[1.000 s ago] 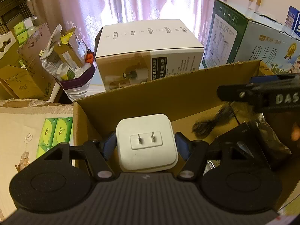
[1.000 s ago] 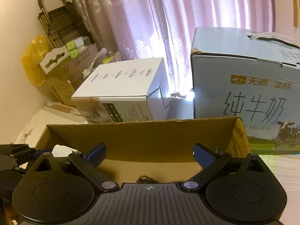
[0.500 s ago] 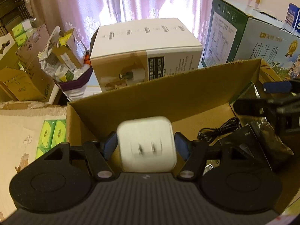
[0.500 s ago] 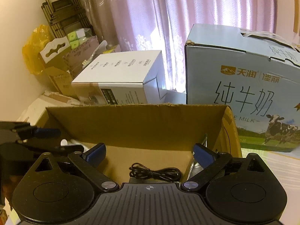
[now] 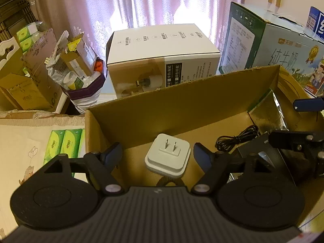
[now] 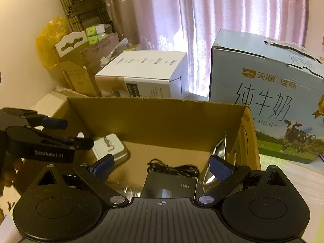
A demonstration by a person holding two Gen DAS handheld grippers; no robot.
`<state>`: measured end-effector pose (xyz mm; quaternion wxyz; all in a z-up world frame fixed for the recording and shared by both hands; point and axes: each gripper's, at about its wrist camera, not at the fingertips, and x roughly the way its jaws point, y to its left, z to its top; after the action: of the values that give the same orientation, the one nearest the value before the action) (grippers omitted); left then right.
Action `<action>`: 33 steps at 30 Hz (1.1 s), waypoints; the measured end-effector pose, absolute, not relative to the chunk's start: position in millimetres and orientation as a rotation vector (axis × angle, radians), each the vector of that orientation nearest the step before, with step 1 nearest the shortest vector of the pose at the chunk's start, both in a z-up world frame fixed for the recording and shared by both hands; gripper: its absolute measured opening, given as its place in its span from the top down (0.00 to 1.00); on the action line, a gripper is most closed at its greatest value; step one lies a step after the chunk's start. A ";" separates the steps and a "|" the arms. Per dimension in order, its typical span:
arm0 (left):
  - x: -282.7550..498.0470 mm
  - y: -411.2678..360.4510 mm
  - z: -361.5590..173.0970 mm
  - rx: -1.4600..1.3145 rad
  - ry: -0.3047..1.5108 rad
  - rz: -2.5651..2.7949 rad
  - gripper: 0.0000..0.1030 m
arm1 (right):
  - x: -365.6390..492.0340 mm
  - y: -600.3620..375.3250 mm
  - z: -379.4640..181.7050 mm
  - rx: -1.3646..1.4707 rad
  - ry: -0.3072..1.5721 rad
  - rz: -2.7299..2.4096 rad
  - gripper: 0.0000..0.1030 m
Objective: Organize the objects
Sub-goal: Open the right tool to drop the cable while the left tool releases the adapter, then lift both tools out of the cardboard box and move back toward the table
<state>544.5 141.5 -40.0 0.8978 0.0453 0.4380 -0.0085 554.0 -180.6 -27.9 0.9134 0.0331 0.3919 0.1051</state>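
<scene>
Past my work, pink curtains [image 5: 162, 0] glow with daylight. A white carton [image 5: 162, 58] sits before them, and just right of it stands a blue milk case [image 6: 263, 101] printed with a cow. To the left, a purple-rimmed bin [image 5: 85, 93] overflows with packaging beside brown boxes [image 5: 24, 93]. Green tissue packs [image 5: 64, 143] lie nearer me. A yellow bag [image 6: 50, 40] slumps against the wall under a dark folding rack [image 6: 85, 6].

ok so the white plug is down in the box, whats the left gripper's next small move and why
Probably lift the left gripper straight up and out. Its jaws are opening, the pads stand clear of the white plug, and the plug rests on the floor of the cardboard box, so nothing is left to hold.
</scene>
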 end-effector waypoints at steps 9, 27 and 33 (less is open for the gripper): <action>517.5 139.6 -22.9 0.080 0.891 -0.035 0.27 | 523.3 -177.8 -17.7 0.087 0.785 0.227 0.06; 438.9 119.7 24.4 0.051 0.827 -0.103 0.24 | 438.6 -177.0 22.6 0.159 0.694 0.220 0.06; 405.2 116.1 32.5 0.032 0.815 -0.118 0.24 | 406.4 -175.7 22.4 0.184 0.700 0.211 0.06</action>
<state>405.2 116.1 32.5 0.9163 0.0156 0.3961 -0.0573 406.4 -175.7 22.4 0.9297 0.0898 0.3420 0.1029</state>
